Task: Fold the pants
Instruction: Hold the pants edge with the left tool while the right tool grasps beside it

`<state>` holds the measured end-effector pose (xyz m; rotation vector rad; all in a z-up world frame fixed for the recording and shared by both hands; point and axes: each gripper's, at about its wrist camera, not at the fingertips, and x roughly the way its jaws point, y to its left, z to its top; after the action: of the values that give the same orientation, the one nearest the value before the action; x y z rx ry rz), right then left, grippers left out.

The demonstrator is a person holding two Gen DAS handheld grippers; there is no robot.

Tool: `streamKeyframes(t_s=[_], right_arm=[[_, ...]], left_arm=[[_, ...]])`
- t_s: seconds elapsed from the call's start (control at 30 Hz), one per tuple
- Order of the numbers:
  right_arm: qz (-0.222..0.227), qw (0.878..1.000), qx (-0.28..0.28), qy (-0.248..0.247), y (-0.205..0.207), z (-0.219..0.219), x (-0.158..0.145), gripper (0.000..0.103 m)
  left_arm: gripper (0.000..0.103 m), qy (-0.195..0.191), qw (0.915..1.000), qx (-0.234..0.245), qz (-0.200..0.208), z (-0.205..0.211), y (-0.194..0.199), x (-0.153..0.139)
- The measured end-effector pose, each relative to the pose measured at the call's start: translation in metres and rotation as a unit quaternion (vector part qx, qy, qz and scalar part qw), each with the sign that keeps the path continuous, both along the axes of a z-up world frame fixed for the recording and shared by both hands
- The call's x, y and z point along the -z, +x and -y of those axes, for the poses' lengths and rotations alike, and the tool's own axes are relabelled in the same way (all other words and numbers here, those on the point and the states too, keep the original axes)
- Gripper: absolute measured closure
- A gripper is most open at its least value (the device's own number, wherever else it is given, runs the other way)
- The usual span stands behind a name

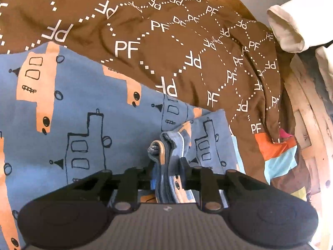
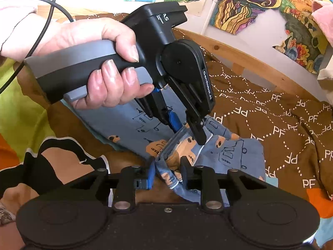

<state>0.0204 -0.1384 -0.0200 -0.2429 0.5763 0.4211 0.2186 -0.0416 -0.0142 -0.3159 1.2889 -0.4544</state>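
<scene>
Blue pants (image 1: 83, 114) printed with orange and outlined buses lie spread on a brown blanket (image 1: 166, 41) marked "PF". My left gripper (image 1: 167, 164) is shut on a bunched edge of the pants, and the fabric stands up between its fingers. The right wrist view shows the same left gripper (image 2: 188, 134) held by a hand (image 2: 93, 41), pinching the pants (image 2: 229, 152) from above. Just below it, my right gripper (image 2: 168, 169) is shut on the folded waistband, which fills the gap between its blue pad (image 2: 152, 173) and its black finger (image 2: 184, 166).
A wooden bed frame (image 2: 239, 56) runs behind the blanket (image 2: 281, 125), with drawings (image 2: 249, 4) on the wall above. White cloth (image 1: 287, 27) hangs at the upper right. A black cable (image 2: 50, 10) trails from the left gripper. Green, orange and black bedding (image 2: 25, 108) lies at left.
</scene>
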Motion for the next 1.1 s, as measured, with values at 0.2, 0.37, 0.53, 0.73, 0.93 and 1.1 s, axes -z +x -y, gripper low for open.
streamKeyframes(t_s=[0.2,0.37,0.53,0.73,0.93,1.1], right_arm=[[-0.001,1.0,0.005,0.005,0.004,0.001,0.0,0.085],[-0.003,1.0,0.015,0.019,0.007,-0.002,-0.006,0.088],[0.002,0.999,0.011,0.033,0.013,-0.012,-0.017,0.089],[-0.005,0.998,-0.019,0.054,0.021,-0.037,-0.027,0.089],[-0.027,0.996,-0.061,0.061,0.032,-0.07,-0.022,0.089],[-0.047,0.994,-0.077,0.068,0.042,-0.088,-0.017,0.089]], left_arm=[[0.091,0.012,0.9997,0.013,0.019,0.007,-0.001,-0.008],[0.092,0.019,0.9987,0.027,0.039,0.005,-0.002,-0.017],[0.092,0.003,0.998,0.032,0.054,-0.014,0.0,-0.029],[0.092,0.021,0.9964,0.033,0.076,-0.052,-0.002,-0.041],[0.092,0.042,0.9964,0.014,0.073,-0.087,-0.005,-0.036],[0.092,0.056,0.9955,0.012,0.076,-0.1,-0.006,-0.034]])
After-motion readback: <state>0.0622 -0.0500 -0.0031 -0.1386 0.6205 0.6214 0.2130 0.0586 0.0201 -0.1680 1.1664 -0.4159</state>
